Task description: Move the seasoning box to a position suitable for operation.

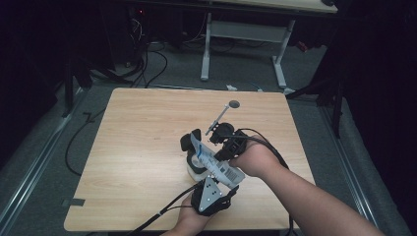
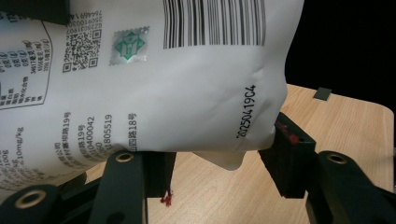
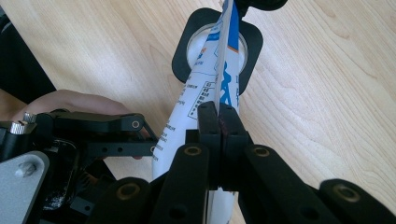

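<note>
Pouch [image 1: 215,162], white with blue print and a barcode, is held up over the worktop [image 1: 137,147] by both grippers, its upper end tilted toward a black-rimmed cup [image 3: 217,46].

Left gripper [image 1: 212,195]: in its own view the fingers [image 2: 289,156] stand about half open around the lower, fuller part of the pouch [image 2: 154,93]. The right-hand finger presses a dent into the pouch's side; the other sits under its edge. I take this as a grip on the pouch.

Right gripper [image 1: 231,142]: fingers [image 3: 208,128] pinched fully together on the thin flat edge of the pouch [image 3: 219,84], just short of the cup.

Cup: the pouch's far end sits directly over the cup's opening, possibly dipping inside it; contact with the rim cannot be told. Whether anything has come out cannot be told either, nor whether the pouch's end is cut open.

A thin rod with a small round disc [image 1: 234,104] lies beyond the cup, apart from it.

Progress, as judged: pouch lifted, gripped at two points and aimed at the cup. Left: emptying it into the cup, then setting it down.
</note>
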Motion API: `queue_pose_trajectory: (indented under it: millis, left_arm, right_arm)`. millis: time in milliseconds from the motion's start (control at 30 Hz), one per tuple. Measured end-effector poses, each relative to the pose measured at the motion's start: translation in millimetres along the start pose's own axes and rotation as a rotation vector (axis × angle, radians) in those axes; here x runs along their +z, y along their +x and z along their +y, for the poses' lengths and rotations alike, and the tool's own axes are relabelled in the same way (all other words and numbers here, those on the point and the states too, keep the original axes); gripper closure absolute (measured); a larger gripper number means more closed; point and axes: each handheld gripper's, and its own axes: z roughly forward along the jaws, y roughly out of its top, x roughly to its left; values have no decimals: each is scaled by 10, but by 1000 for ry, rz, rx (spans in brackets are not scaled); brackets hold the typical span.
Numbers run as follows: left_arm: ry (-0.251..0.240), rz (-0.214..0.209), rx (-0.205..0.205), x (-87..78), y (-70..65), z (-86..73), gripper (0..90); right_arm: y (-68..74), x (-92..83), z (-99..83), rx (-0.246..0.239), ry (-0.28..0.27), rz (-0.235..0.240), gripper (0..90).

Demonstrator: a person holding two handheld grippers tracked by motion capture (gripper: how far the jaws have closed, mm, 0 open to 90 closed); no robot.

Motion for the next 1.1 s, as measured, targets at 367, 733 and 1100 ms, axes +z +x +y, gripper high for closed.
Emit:
queue_pose_trajectory:
  millis: [367,733,1100]
  left_arm:
    - [-5,-1,-9,-2,5,19,492]
    - [-7,3,-10,-3,15,26,493]
    - [-4,5,-16,-2,18,28,493]
  right_arm:
    - [2,-7,25,0,4,0,900]
    - [5,-11,42,-4,7,-3,900]
    - [9,4,66,-13,13,-9,900]
